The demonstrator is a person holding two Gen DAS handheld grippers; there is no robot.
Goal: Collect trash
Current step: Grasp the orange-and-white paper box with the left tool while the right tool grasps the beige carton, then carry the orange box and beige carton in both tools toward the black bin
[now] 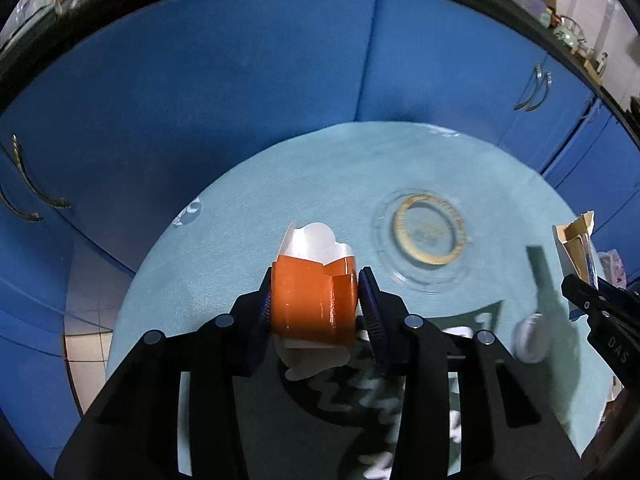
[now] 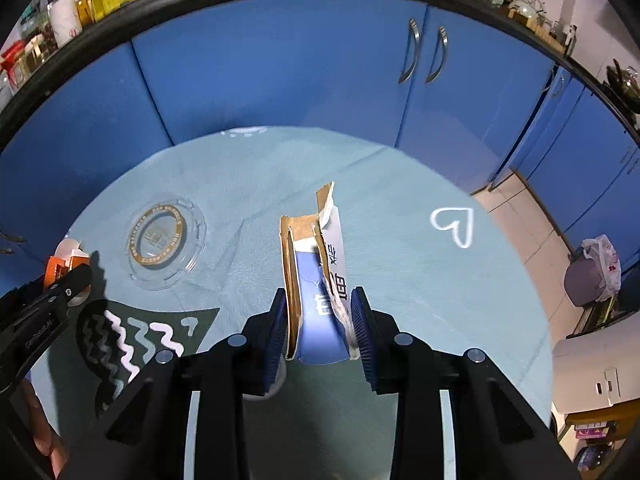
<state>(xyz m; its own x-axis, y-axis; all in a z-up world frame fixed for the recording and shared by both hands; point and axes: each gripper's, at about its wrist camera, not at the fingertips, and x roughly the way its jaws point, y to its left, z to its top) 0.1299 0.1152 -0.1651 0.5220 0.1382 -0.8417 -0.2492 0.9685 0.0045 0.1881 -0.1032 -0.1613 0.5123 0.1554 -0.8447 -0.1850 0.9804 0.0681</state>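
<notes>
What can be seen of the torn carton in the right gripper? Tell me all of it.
The torn carton is a flattened blue-and-white cardboard box with printed characters, its brown inner board exposed and its top edge ragged. It stands roughly upright, clamped at its lower end between the right gripper's blue pads, above the light blue tablecloth. The left wrist view shows it at the right edge.

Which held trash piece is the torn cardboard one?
The blue torn carton in the right claw; the left claw holds an orange paper cup.
</notes>
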